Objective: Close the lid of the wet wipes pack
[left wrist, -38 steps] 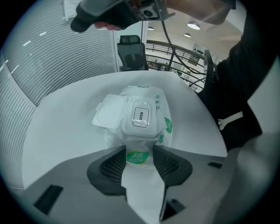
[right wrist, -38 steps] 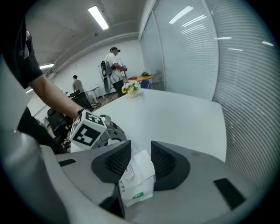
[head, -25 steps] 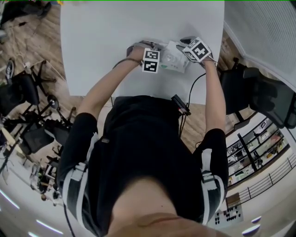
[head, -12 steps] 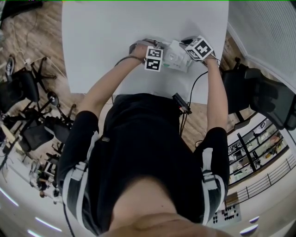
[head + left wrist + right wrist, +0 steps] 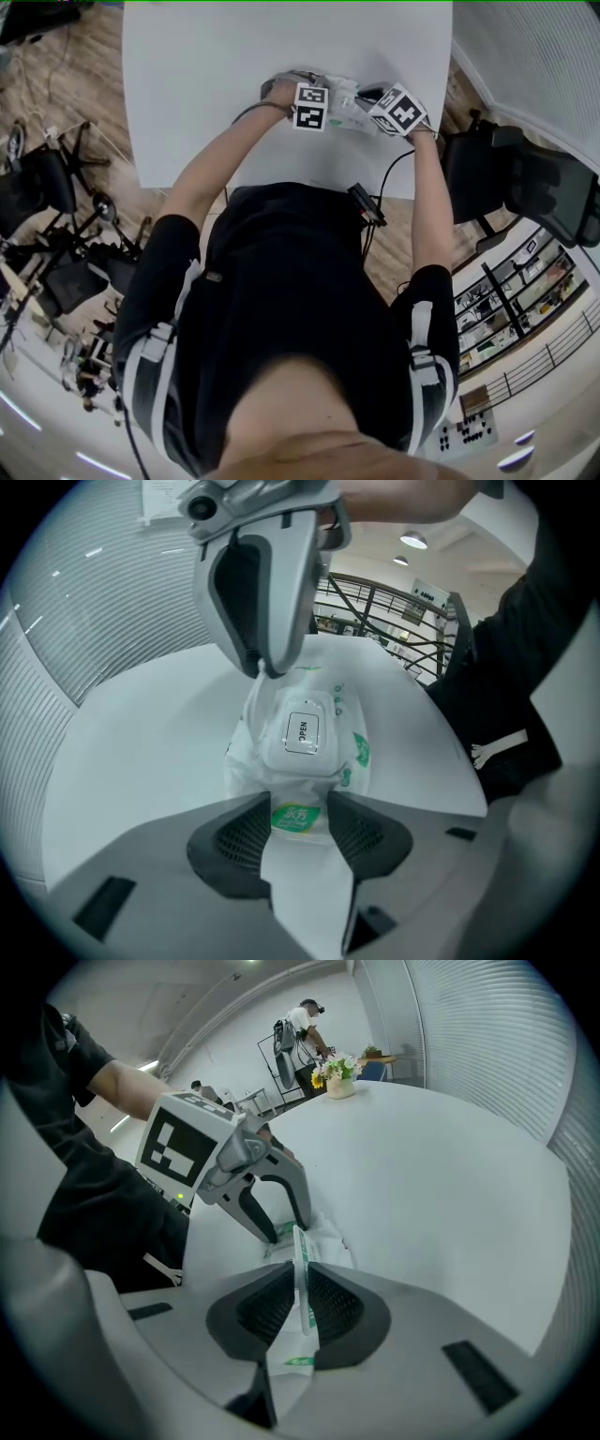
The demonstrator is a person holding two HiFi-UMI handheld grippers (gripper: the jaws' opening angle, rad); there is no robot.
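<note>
The white wet wipes pack [image 5: 302,738] lies on the white table [image 5: 234,66] with its flip lid [image 5: 302,731], marked OPEN, lying flat. My left gripper [image 5: 298,810] is shut on the pack's near end, at the green label. My right gripper [image 5: 302,1288] has just been closing, and its pads now pinch the thin seam at the pack's other end. In the left gripper view the right gripper [image 5: 263,670] comes down from above onto that far seam. In the head view the pack [image 5: 345,111] sits between both marker cubes.
A black office chair [image 5: 539,187] stands to the right of the table. A small black device [image 5: 366,208] with a cable hangs at the table's near edge. Flowers [image 5: 336,1074] sit at the far end of the table, and a person [image 5: 302,1026] stands beyond.
My right gripper has shifted a little and taken hold of the pack's end. The left gripper has kept still on its end.
</note>
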